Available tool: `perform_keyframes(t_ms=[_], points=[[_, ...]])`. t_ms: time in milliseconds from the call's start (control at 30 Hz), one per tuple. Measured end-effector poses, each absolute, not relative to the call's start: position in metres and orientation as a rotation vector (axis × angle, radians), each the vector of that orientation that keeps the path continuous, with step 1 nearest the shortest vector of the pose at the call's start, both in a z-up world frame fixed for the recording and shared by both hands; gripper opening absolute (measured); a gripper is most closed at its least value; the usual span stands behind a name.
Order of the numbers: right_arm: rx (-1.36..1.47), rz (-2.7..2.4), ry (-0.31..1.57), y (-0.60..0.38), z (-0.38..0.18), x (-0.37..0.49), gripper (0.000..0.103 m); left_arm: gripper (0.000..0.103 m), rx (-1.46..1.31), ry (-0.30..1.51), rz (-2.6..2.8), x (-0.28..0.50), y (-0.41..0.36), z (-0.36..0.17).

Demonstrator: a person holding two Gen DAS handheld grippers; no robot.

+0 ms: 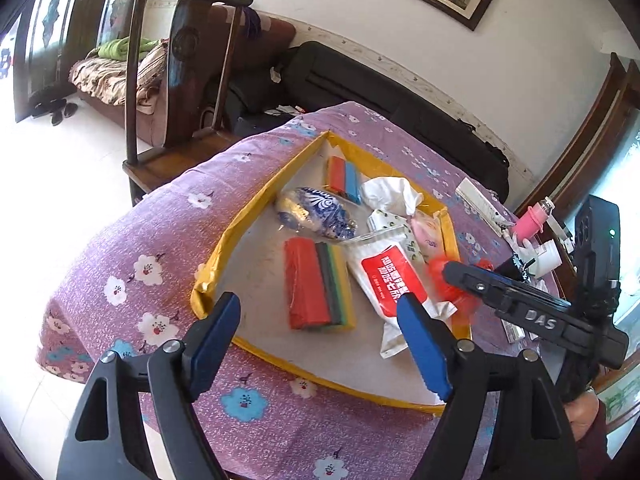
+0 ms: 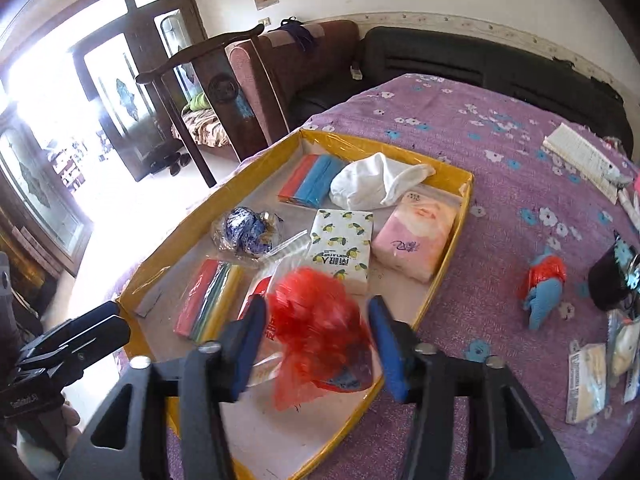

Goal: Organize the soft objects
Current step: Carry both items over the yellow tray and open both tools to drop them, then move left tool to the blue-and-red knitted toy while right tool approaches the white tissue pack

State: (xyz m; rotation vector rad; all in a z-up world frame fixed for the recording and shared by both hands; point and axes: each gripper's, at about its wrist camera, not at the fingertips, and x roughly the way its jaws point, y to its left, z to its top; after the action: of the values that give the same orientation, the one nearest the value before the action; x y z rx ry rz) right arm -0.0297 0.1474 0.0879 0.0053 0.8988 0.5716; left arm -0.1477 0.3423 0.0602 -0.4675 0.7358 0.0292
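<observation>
Right wrist view: my right tool spread, fingers flanking red plastic bag, not pinching; bag blurred, hanging over near end of yellow tray. Cannot tell if bag touches finger. Risk: bag lands on tray rim, slides onto purple desk, or buries white packet with red label. Left tool spread, empty, over tray's near edge; I judge collision possible, tools close. Blue toy waits on desk, well apart.

Crinkly red plastic bag, floral cloth cover
</observation>
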Motion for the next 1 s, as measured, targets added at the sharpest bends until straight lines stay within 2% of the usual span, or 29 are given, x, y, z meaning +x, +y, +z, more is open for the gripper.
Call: perform_keyframes(t_ms=[100, 267, 633, 767, 1000], points=[[0.046, 0.556, 0.877, 0.129, 0.092, -0.032, 0.073, 0.08, -0.475, 0.745, 0.028, -0.147, 0.341, 0.059], [0.09, 0.483, 0.852, 0.075, 0.097, -0.039, 0.074, 0.08, -0.46, 0.751, 0.005, -0.148, 0.33, 0.062], [0.212, 0.14, 0.88, -0.118, 0.073, -0.06, 0.075, 0.08, -0.355, 0.739, -0.076, -0.139, 0.277, 0.088], [0.221, 0.149, 0.892, -0.129, 0.068, -0.062, 0.075, 0.08, -0.304, 0.756, -0.162, -0.125, 0.242, 0.101], [0.194, 0.227, 0.951, -0.089, 0.043, -0.03, 0.076, 0.081, -0.241, 0.802, -0.294, -0.083, 0.181, 0.123]])
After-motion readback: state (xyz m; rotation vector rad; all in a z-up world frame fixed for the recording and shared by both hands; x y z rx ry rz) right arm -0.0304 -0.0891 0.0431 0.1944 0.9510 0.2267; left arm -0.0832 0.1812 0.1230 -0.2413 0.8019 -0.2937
